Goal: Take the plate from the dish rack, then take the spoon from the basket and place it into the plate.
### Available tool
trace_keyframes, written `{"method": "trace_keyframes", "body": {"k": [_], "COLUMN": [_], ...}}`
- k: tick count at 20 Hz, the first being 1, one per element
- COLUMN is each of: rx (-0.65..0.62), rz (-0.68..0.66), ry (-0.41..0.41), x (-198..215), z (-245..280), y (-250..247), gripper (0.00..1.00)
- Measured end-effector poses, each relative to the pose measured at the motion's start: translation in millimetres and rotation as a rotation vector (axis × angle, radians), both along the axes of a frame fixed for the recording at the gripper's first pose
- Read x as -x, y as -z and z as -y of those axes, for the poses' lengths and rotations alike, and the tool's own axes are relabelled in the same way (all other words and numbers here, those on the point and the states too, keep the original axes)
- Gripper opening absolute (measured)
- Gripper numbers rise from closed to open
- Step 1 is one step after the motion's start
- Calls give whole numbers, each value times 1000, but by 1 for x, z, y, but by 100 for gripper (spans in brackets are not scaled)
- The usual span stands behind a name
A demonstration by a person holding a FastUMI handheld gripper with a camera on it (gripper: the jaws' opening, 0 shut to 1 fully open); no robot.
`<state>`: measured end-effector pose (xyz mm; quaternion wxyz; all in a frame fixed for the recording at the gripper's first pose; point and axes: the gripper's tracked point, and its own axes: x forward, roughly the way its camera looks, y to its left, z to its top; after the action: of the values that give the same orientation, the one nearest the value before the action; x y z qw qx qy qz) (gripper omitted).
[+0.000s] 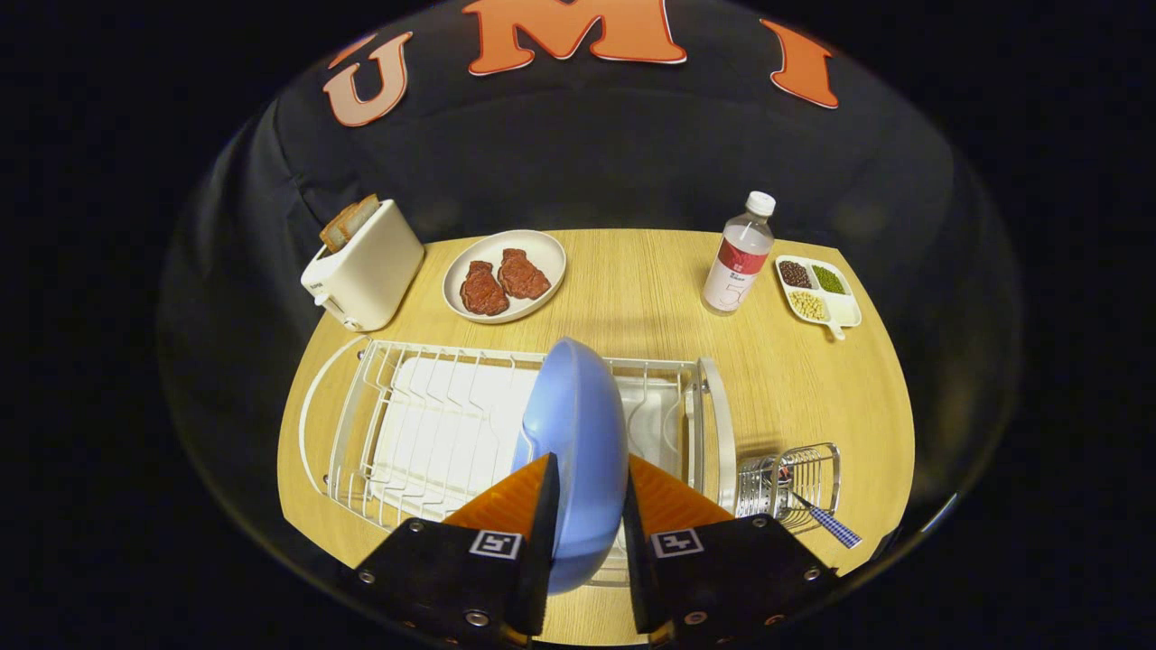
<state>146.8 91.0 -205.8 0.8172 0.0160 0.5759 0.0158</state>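
Gripping the blue plate (578, 433) on edge, the gripper (589, 501) is pressing both fingers against its two faces as it is standing upright over the white wire dish rack (433, 424). Just beside the rack, the wire basket (795, 492) is holding the spoon (826, 524) with its checked handle sticking out. Beyond are sitting a toaster (361, 266), a plate of meat (504, 275), a bottle (739, 257) and a bean tray (817, 291).

Wood table (632, 298): toaster (366, 266), meat plate (504, 275), bottle (739, 257), rack (433, 424), basket (795, 478).
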Motion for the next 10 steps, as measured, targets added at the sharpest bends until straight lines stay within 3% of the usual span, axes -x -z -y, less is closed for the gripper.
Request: {"method": "trace_keyframes", "body": {"k": [5,10], "rx": [81,115], "rz": [-37,-2], "ry": [-1,53], "x": [1,-8], "z": [7,16], "y": [6,-6], "gripper": [32,25]}}
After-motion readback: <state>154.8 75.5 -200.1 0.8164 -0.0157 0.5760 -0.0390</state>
